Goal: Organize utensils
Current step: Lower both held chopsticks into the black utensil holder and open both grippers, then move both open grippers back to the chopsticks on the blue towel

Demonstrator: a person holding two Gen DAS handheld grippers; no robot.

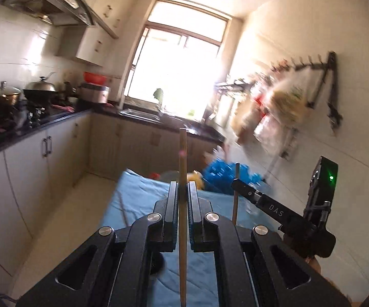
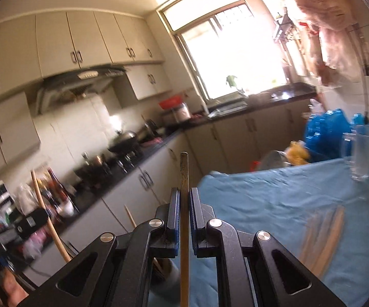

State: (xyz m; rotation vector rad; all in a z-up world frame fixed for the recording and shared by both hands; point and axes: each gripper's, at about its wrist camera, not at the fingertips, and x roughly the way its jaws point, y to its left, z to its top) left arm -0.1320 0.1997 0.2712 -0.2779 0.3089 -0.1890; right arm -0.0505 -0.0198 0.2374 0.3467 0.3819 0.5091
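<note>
Left tool [image 1: 183, 192] sat closed on wooden chopstick [image 1: 183, 158], stick upright between pads, tip poking above fingertips, tail running down below. My right tool [image 2: 183, 197] likewise clamped on second chopstick [image 2: 184, 174], darker, speckled near tip. From left view I saw right tool [image 1: 236, 183] off to right, its stick held upright too. Blue cloth [image 2: 274, 199] covered counter below both tools. More chopsticks [image 2: 322, 238] lay blurred on cloth, lower right of right tool. Clear glass [image 2: 360, 153] stood far right.
</note>
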